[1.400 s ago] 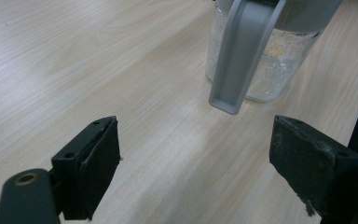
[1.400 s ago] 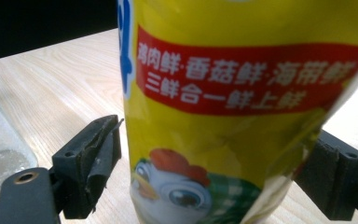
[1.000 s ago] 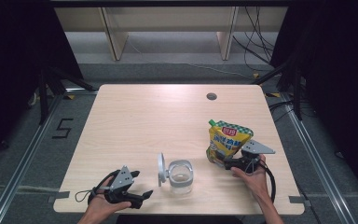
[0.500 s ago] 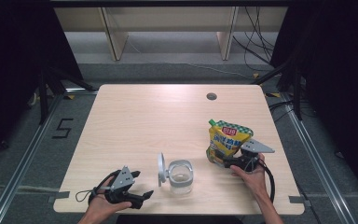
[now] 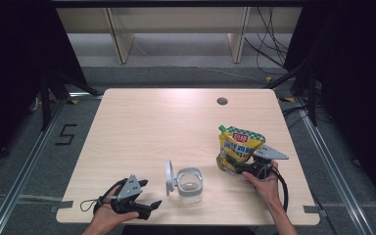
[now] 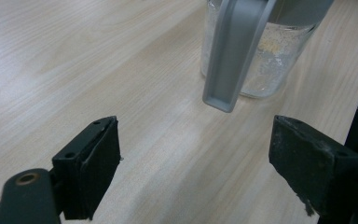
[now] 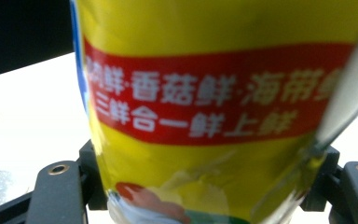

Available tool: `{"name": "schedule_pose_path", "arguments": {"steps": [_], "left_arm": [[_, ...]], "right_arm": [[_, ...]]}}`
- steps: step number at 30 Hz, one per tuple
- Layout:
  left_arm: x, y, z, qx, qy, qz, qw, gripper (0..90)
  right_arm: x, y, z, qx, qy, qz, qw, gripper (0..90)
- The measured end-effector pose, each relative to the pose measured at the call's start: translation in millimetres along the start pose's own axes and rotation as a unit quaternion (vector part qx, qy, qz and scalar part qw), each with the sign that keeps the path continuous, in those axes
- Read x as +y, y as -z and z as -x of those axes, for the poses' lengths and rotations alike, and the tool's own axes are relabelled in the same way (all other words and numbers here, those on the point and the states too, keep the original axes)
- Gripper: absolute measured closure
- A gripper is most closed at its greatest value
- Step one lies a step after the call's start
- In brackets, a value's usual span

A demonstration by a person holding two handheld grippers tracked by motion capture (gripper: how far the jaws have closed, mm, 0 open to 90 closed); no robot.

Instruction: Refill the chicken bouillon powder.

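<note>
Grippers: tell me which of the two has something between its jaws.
The right gripper: its jaws, just closing, flank the yellow pouch that stands on the table. The left gripper is open, with bare wood between its jaws, short of the glass jar.

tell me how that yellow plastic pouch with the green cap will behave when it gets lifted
The yellow plastic pouch with the green cap is soft film, so it will probably sag and buckle between the right gripper jaws, which have just been closing around its lower part. Glossy film may slip. It looks bulged and full, so likely heavy for its size.
</note>
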State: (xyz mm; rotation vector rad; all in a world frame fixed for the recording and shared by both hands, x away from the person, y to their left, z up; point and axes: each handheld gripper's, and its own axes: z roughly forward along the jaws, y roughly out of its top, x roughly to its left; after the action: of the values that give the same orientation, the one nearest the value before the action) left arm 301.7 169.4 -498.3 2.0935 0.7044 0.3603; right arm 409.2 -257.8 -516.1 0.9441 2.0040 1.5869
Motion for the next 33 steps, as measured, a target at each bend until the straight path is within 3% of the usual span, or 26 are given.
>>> {"name": "schedule_pose_path", "arguments": {"steps": [1,2,4,6,8,9,10,11,12,13,14,15,16,17,18,19,21,24,25,26,27,29,32,33], "left_arm": [[0.1,0.3,-0.6,-0.002,-0.003,-0.004,1.0,16.1],[-0.4,-0.8,0.6,-0.007,0.009,-0.002,0.9999,16.1],[0.1,-1.2,0.0,-0.005,0.001,0.001,1.0,16.1],[0.0,-0.5,-1.0,-0.005,-0.007,-0.002,1.0,16.1],[0.2,-0.5,-1.0,-0.004,-0.007,-0.006,0.9999,16.1],[0.8,0.5,-3.0,-0.001,-0.02,-0.015,0.9997,16.1],[0.5,0.4,-1.6,-0.005,-0.012,-0.009,0.9999,16.1],[-0.3,0.5,-0.7,-0.005,-0.002,-0.014,0.9999,16.2],[-0.5,-0.4,0.5,-0.006,0.003,-0.003,1.0,16.2],[-0.2,-0.2,-0.2,0.002,-0.003,-0.005,1.0,16.2],[-0.2,-0.6,0.3,-0.005,0.003,-0.003,1.0,16.2],[0.1,0.5,-0.7,0.002,-0.007,-0.007,1.0,16.2],[-0.5,-0.4,0.6,0.0,0.003,0.002,1.0,16.2],[0.0,1.0,0.2,0.002,-0.002,-0.005,1.0,16.5],[-0.5,0.5,0.0,0.0,0.0,0.0,1.0,17.0],[-0.2,1.7,-1.3,0.003,-0.003,-0.006,1.0,17.1],[-0.4,1.6,-1.6,0.004,-0.001,-0.002,1.0,17.1],[-0.5,2.3,-3.8,0.004,-0.014,-0.003,0.9999,17.0],[-0.2,2.9,-5.2,0.009,-0.022,-0.008,0.9997,17.0],[-0.9,2.6,-4.2,0.011,-0.011,-0.008,0.9999,17.0],[-1.1,1.8,-3.2,0.011,-0.005,-0.002,0.9999,17.0],[-1.0,2.2,-4.1,0.006,-0.009,-0.007,0.9999,16.9],[-1.5,1.4,-3.0,0.008,0.001,0.001,1.0,16.9],[-0.6,2.4,-5.3,0.007,-0.014,-0.006,0.9999,16.9]], "right_arm": [[0.3,0.5,-0.1,0.001,-0.002,-0.004,1.0,27.8],[0.1,0.3,1.0,0.005,-0.002,-0.001,1.0,27.7],[0.2,-0.9,-0.3,0.008,-0.008,0.008,0.9999,27.4],[0.8,-0.1,0.1,0.0,0.003,-0.006,1.0,27.0],[0.4,-0.7,-1.7,0.006,-0.011,-0.004,0.9999,27.9],[0.5,-2.1,1.0,0.005,-0.002,0.005,1.0,28.3],[0.1,-3.0,1.8,0.007,0.001,0.005,1.0,28.7],[1.2,-1.4,3.0,-0.011,0.019,-0.002,0.9998,29.2],[0.4,-1.5,-1.0,-0.005,-0.008,-0.005,0.9999,30.2],[1.3,-0.9,1.2,0.002,0.003,-0.003,1.0,30.7],[1.7,-0.8,0.8,0.002,0.0,-0.004,1.0,31.3],[1.5,-0.4,-3.7,-0.004,-0.021,-0.004,0.9998,32.1],[2.4,-1.5,-1.7,0.01,-0.002,-0.003,0.9999,32.9],[3.4,-1.0,-5.7,0.001,-0.007,0.006,1.0,33.4],[4.1,-0.6,-9.7,-0.006,-0.01,-0.002,0.9999,33.7],[5.4,-1.4,-9.9,-0.004,0.008,0.002,1.0,33.8],[8.1,-0.2,-15.5,-0.013,0.017,-0.013,0.9997,34.3],[11.7,2.2,-23.4,-0.022,0.031,-0.03,0.9988,34.6],[12.3,1.7,-23.7,-0.02,0.042,-0.022,0.9987,34.7],[12.8,3.2,-27.0,-0.03,0.047,-0.021,0.9982,34.8],[14.4,4.3,-24.5,-0.038,0.084,-0.024,0.9955,35.0],[17.3,10.3,-29.4,-0.036,0.098,-0.024,0.9942,35.8],[21.4,18.4,-34.9,-0.039,0.109,-0.016,0.9931,36.4],[23.1,21.2,-36.3,-0.041,0.116,-0.013,0.9923,36.4]]}}
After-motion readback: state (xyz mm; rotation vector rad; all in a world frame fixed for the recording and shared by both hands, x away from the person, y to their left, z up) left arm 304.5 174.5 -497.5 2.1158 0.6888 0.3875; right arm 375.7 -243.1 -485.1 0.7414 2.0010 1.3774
